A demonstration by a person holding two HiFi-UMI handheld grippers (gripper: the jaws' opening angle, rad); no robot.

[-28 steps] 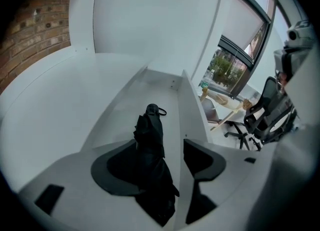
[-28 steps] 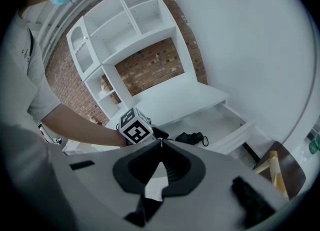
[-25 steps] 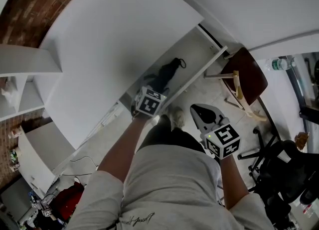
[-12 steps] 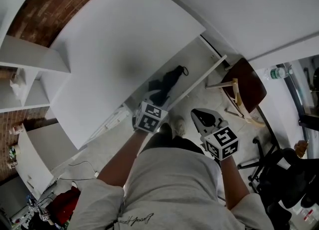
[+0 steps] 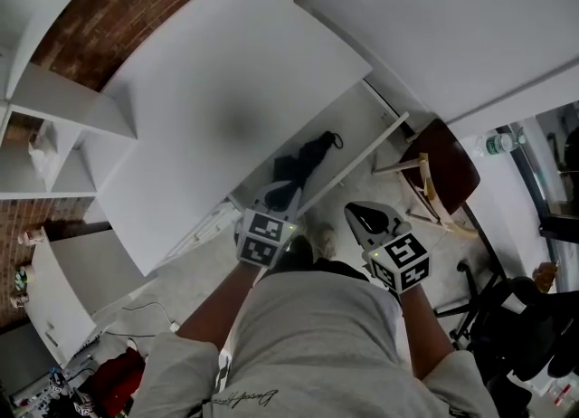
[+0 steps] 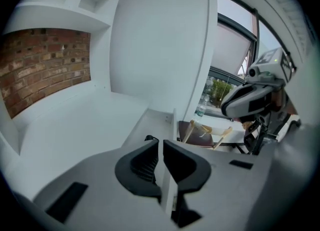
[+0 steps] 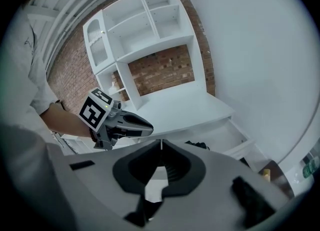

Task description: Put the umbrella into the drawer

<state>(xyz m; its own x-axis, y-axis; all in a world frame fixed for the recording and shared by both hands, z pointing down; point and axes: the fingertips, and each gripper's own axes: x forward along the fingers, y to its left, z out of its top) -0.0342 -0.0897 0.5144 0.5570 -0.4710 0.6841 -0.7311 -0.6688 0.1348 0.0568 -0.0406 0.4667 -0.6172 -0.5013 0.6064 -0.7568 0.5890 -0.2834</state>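
A black folded umbrella (image 5: 304,160) lies in the open white drawer (image 5: 365,110), with nothing touching it. My left gripper (image 5: 279,197) hovers above the drawer's near end, just short of the umbrella. Its jaws are closing, only a thin slit remains, and nothing is between them. In the left gripper view a bit of the umbrella (image 6: 149,138) peeks past the left jaw. My right gripper (image 5: 360,215) is held to the right over the floor, outside the drawer, shut and empty. The right gripper view shows the left gripper (image 7: 148,126) and the umbrella (image 7: 198,145) beyond it.
The white cabinet top (image 5: 226,90) spreads left of the drawer, with open shelves (image 5: 54,136) and brick wall behind. A brown wooden chair (image 5: 448,158) stands right of the drawer front. A bottle (image 5: 494,144) and a black office chair (image 5: 525,317) are at far right.
My left gripper has lifted away from the umbrella and drawn back toward me. The umbrella stays in the drawer. The right gripper has barely shifted.
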